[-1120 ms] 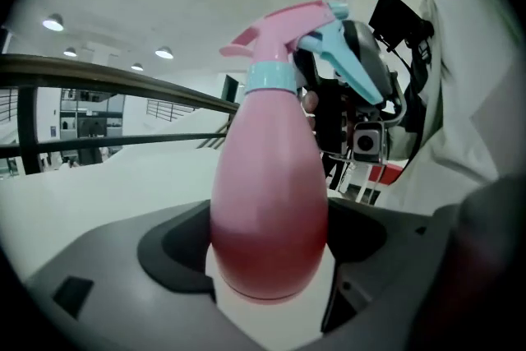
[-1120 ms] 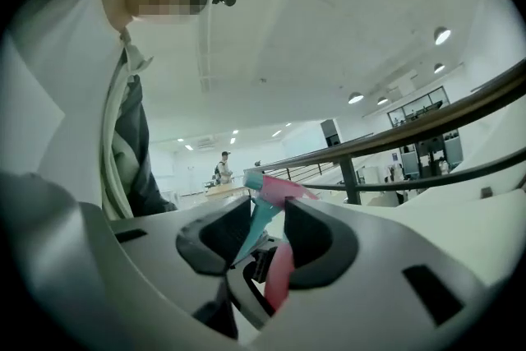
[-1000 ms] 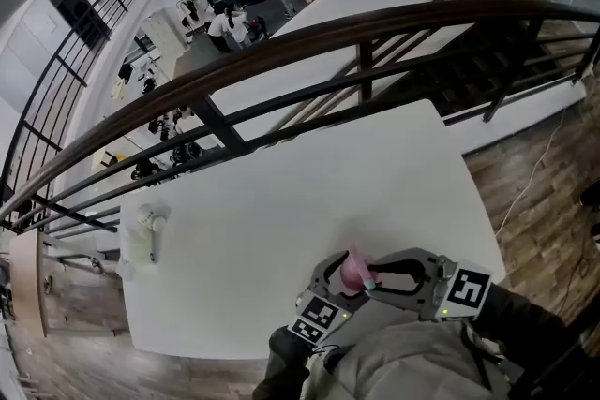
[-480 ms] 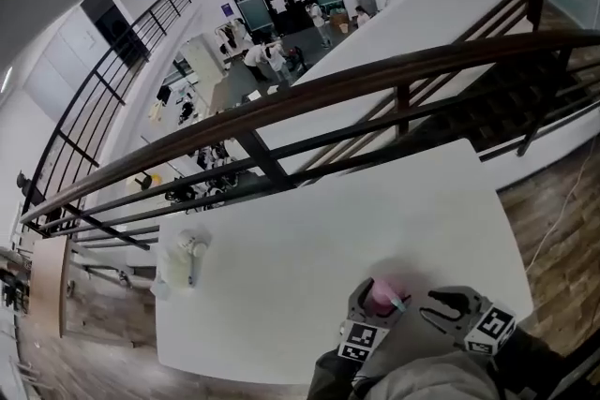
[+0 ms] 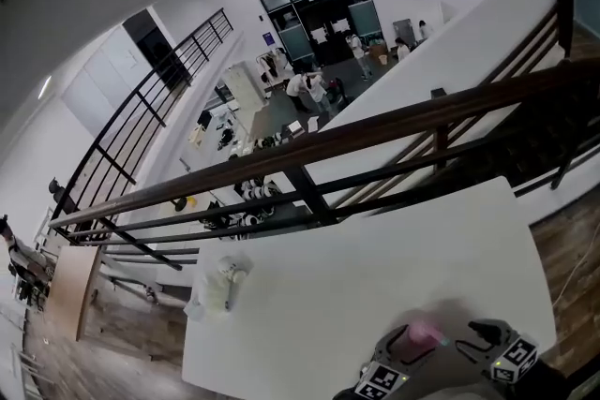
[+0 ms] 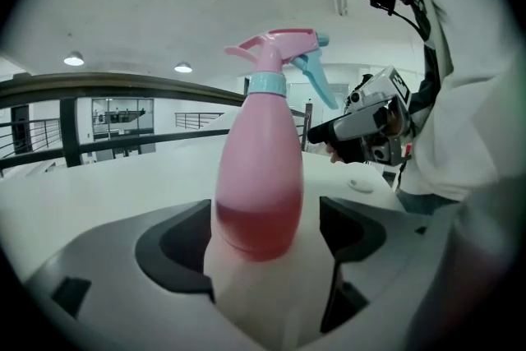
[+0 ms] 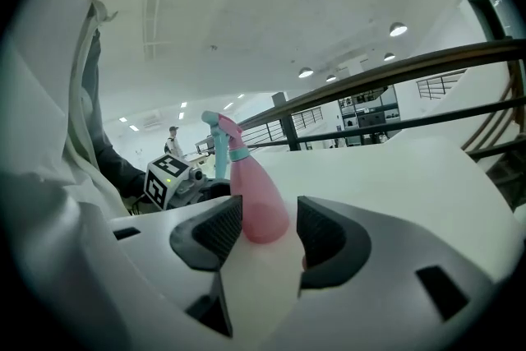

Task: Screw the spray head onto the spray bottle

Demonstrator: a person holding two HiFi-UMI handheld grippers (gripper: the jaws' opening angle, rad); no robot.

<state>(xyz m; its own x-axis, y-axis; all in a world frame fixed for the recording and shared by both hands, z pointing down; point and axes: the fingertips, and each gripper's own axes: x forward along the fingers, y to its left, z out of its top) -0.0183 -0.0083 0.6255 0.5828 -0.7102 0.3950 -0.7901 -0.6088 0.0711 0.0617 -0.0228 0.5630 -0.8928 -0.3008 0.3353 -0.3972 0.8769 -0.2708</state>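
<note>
1. Spray bottle [image 6: 259, 168] stands upright between the left gripper's [image 6: 263, 247] wide-apart jaws, and no pad touches it.
2. Red liquid [image 6: 259, 228] fills its bottom. The spray head [image 6: 283, 53] sits on top.
3. Right gripper [image 7: 259, 238] jaws have just been opening and hold nothing. The bottle is just past their tips.

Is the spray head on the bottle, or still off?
On: the spray head sits upright on the spray bottle neck, blue collar seated. Tightness cannot be told.

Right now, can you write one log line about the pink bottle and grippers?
bottle: upright on table, spray head on | left gripper: open around bottle | right gripper: jaws just opening, nothing between
</note>
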